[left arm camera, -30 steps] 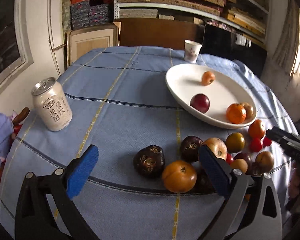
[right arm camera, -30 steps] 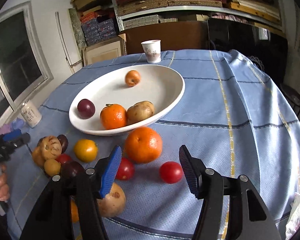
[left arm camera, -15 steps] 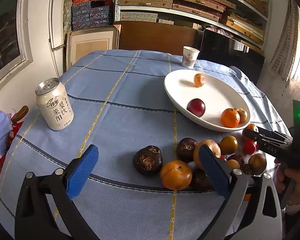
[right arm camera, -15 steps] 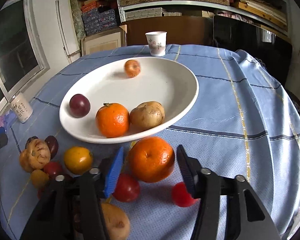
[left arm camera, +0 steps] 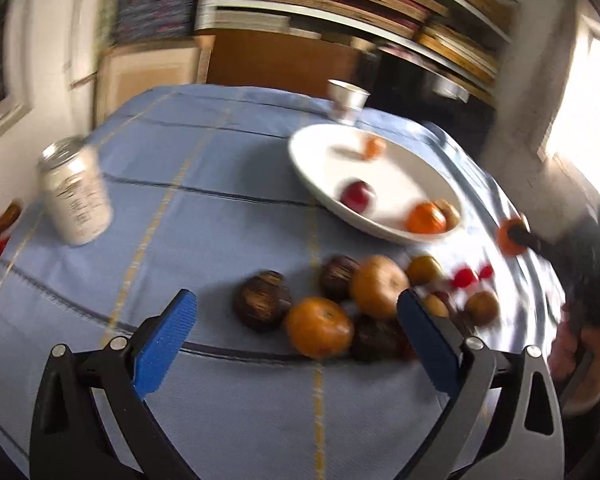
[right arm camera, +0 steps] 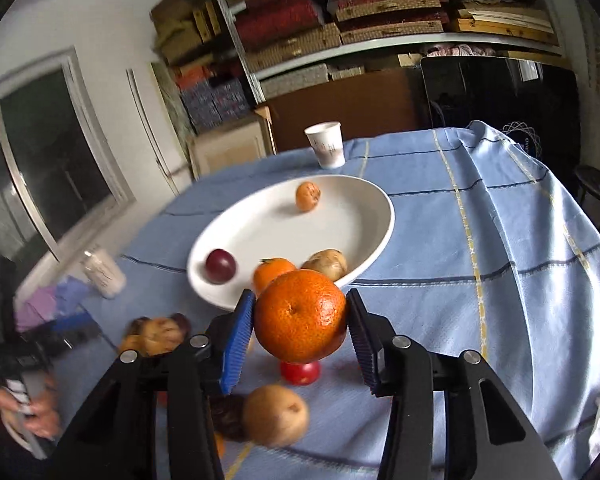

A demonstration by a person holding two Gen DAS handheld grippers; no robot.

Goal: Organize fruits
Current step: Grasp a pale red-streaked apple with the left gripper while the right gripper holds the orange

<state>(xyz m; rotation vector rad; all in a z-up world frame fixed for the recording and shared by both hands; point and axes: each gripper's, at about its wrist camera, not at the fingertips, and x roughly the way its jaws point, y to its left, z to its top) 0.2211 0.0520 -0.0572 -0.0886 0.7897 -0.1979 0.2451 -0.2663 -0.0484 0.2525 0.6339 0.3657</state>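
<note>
My right gripper (right arm camera: 300, 300) is shut on a large orange (right arm camera: 300, 322), held above the blue cloth just before the white bowl (right arm camera: 384, 208). The left wrist view shows that orange (left arm camera: 506, 240) in the air at the right. The bowl (left arm camera: 300, 152) holds a dark red plum (right arm camera: 220, 266), a small orange (right arm camera: 307, 196), another orange (right arm camera: 270, 274) and a brown fruit (right arm camera: 326, 262). My left gripper (left arm camera: 296, 300) stands open low over a pile of loose fruit: an orange-coloured one (left arm camera: 318, 326), a dark brown one (left arm camera: 262, 300) and several more. Nothing touches its blue pads (left arm camera: 164, 336).
A drink can (left arm camera: 76, 196) stands at the left on the blue tablecloth (right arm camera: 480, 240), a paper cup (right arm camera: 327, 144) behind the bowl. Under the lifted orange lie a red tomato (right arm camera: 300, 372) and a tan fruit (right arm camera: 274, 414). Shelves and boxes line the back wall. The cloth drops off at the right.
The right jaws narrowed around the large orange and raised it off the cloth toward the bowl. The left gripper stayed open over the pile; its view tilted a little and blurred.
</note>
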